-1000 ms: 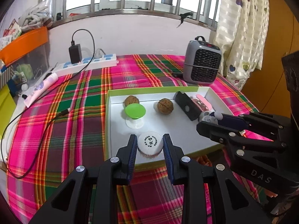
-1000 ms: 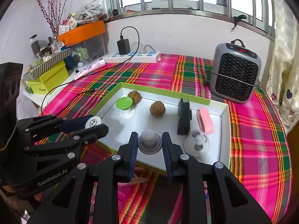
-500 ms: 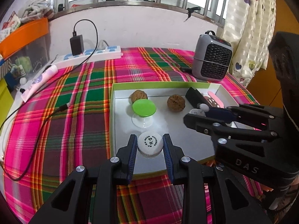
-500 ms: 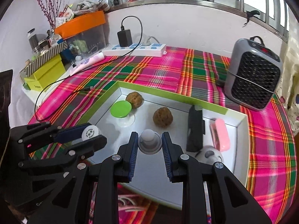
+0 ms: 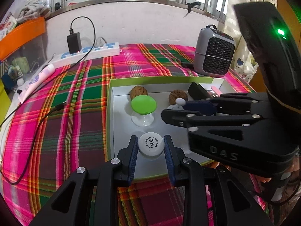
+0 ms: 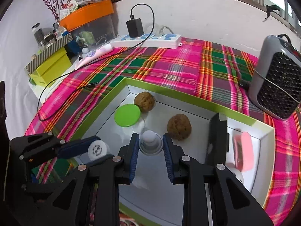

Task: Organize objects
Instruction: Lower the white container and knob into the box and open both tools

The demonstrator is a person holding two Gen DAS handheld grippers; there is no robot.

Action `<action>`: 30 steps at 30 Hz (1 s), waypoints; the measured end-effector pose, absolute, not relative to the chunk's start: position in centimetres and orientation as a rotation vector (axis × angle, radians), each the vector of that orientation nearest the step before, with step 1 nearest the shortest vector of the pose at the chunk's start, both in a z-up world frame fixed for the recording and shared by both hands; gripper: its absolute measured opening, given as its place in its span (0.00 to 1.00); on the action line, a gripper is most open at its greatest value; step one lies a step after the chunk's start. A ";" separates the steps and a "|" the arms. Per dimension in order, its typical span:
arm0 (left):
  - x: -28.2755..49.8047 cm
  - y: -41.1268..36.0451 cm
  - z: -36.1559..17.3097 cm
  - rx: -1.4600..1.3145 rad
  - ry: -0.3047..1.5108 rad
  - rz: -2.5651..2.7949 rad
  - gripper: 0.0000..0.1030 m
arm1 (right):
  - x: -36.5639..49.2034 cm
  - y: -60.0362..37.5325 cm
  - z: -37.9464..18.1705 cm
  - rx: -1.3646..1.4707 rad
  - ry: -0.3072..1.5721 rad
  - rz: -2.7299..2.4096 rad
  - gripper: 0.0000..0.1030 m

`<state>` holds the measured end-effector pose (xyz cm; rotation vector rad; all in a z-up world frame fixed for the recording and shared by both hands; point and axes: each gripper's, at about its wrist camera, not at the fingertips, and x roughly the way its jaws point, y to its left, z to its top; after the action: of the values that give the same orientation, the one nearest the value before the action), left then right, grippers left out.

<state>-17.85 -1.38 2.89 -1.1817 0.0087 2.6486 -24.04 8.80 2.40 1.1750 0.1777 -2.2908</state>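
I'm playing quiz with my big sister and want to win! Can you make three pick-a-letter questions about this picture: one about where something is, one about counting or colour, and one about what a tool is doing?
1. Where does the grey heater stand?
A. inside the tray
B. on the plaid cloth behind the tray
C. on the windowsill

2. How many walnuts lie in the tray?
A. one
B. two
C. four

3. What is the left tool doing?
A. it is shut on the white printed ball
B. it is wide open with nothing in it
C. it is holding the green disc

Answers:
1. B, the heater sits on the cloth past the tray's far rim.
2. B, one walnut lies beside the green-topped stand, another nearer the middle.
3. A, both pads press the ball's sides; the right tool likewise grips a small grey knob piece.
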 end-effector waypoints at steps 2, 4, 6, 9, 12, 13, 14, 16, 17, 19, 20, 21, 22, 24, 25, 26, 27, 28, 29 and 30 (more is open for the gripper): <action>-17.8 -1.4 2.9 -1.179 0.005 2.648 0.25 | -24.4 8.5 2.2 1.179 0.191 -2.287 0.26; -17.8 -1.4 2.9 -1.178 0.007 2.649 0.25 | -24.6 8.3 2.1 1.182 0.196 -2.283 0.27; -17.8 -1.4 2.9 -1.177 0.011 2.650 0.25 | -24.8 8.2 2.0 1.186 0.205 -2.280 0.26; -17.9 -1.4 2.9 -1.176 0.011 2.652 0.25 | -24.9 7.9 1.8 1.183 0.230 -2.283 0.27; -17.9 -1.3 2.9 -1.177 0.014 2.657 0.25 | -25.1 7.8 1.7 1.185 0.235 -2.282 0.27; -18.0 -1.3 2.9 -1.176 0.015 2.660 0.25 | -25.1 7.8 1.6 1.186 0.237 -2.282 0.27; -18.0 -1.3 2.8 -1.175 0.018 2.662 0.25 | -25.1 7.7 1.6 1.185 0.241 -2.281 0.27; -18.1 -1.2 2.8 -1.176 0.021 2.665 0.25 | -25.2 7.7 1.5 1.187 0.244 -2.278 0.27; -18.1 -1.2 2.8 -1.174 0.022 2.664 0.25 | -25.2 7.7 1.5 1.186 0.243 -2.277 0.27; -18.1 -1.2 2.9 -1.176 0.022 2.665 0.25 | -25.3 7.7 1.5 1.188 0.239 -2.274 0.27; -18.1 -1.2 2.9 -1.176 0.021 2.665 0.25 | -25.4 7.7 1.5 1.188 0.240 -2.272 0.27; -18.2 -1.1 2.9 -1.176 0.023 2.665 0.25 | -25.4 7.7 1.5 1.187 0.241 -2.270 0.27; -18.2 -1.1 2.9 -1.177 0.022 2.665 0.25 | -25.4 7.7 1.5 1.187 0.242 -2.269 0.27; -18.2 -1.1 2.9 -1.176 0.022 2.664 0.25 | -25.4 7.8 1.5 1.189 0.242 -2.268 0.27; -18.2 -1.1 2.9 -1.177 0.021 2.664 0.25 | -25.4 7.8 1.5 1.189 0.243 -2.267 0.27; -18.2 -1.1 2.9 -1.176 0.022 2.664 0.25 | -25.4 7.8 1.5 1.189 0.243 -2.267 0.27; -18.2 -1.1 2.9 -1.177 0.022 2.664 0.25 | -25.4 7.8 1.5 1.189 0.243 -2.268 0.27; -18.3 -1.1 2.9 -1.177 0.022 2.664 0.25 | -25.3 7.7 1.5 1.189 0.242 -2.268 0.27; -18.2 -1.1 2.9 -1.176 0.022 2.664 0.25 | -25.3 7.8 1.5 1.189 0.243 -2.268 0.27; -18.2 -1.1 2.9 -1.176 0.021 2.664 0.25 | -25.3 7.7 1.5 1.189 0.243 -2.269 0.27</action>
<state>-18.21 -1.14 2.90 -1.1765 0.0214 2.6645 -25.29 7.71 1.52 1.1893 0.2426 -2.2685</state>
